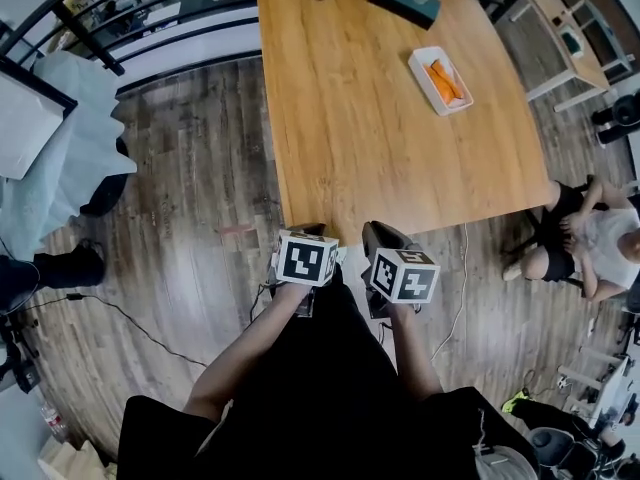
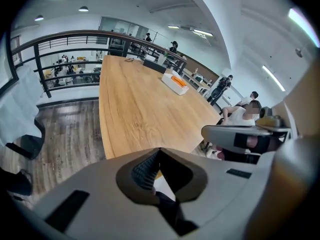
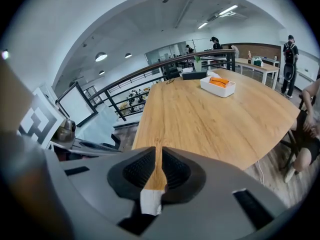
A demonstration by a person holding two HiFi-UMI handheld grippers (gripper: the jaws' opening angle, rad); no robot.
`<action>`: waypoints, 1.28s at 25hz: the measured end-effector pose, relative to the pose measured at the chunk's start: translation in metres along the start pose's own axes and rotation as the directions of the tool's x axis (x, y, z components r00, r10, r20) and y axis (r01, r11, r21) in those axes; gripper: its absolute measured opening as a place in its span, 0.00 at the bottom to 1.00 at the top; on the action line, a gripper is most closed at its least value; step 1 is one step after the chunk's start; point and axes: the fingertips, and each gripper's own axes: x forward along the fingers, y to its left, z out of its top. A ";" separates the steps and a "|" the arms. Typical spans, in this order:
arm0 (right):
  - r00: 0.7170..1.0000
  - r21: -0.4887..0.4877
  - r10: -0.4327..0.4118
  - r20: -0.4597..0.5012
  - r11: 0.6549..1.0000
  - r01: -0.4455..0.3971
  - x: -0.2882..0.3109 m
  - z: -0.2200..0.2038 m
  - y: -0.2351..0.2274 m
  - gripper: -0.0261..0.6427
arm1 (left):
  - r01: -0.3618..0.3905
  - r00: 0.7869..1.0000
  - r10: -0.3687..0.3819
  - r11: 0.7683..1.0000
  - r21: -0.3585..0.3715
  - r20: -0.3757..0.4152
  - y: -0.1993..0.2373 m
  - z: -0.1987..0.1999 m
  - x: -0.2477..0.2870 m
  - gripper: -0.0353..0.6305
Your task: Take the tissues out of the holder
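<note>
Jaws meet on left tool (image 2: 159, 151), barely gape on right tool (image 3: 156, 154); both empty.

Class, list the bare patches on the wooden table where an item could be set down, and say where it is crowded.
Free: the near half of the table, from its near edge up to the white tray, and the left strip. Crowded: the far right corner, around the tray and dark box.

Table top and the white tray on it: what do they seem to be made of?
Table: wood or wood veneer, matte; light brown with lengthwise grain lines. White tray: likely plastic or glazed ceramic; smooth, uniform white walls, too small to settle.
</note>
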 end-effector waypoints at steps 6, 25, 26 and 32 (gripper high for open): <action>1.000 -0.015 0.009 -0.016 1.000 -0.009 0.021 0.030 -0.025 0.09 | -0.014 1.000 0.015 1.000 -0.025 0.008 0.003 0.027 0.024 0.06; 1.000 -0.038 -0.003 -0.031 0.999 0.002 0.075 0.106 -0.104 0.15 | -0.020 1.000 0.019 0.998 -0.054 -0.012 -0.011 0.094 0.096 0.06; 0.999 -0.043 -0.006 -0.031 0.999 0.005 0.077 0.109 -0.109 0.15 | -0.022 1.000 0.021 0.998 -0.054 -0.014 -0.012 0.096 0.100 0.06; 0.999 -0.069 -0.033 -0.037 0.997 0.030 0.089 0.127 -0.143 0.18 | -0.018 1.000 0.017 0.998 -0.061 -0.023 -0.021 0.111 0.122 0.06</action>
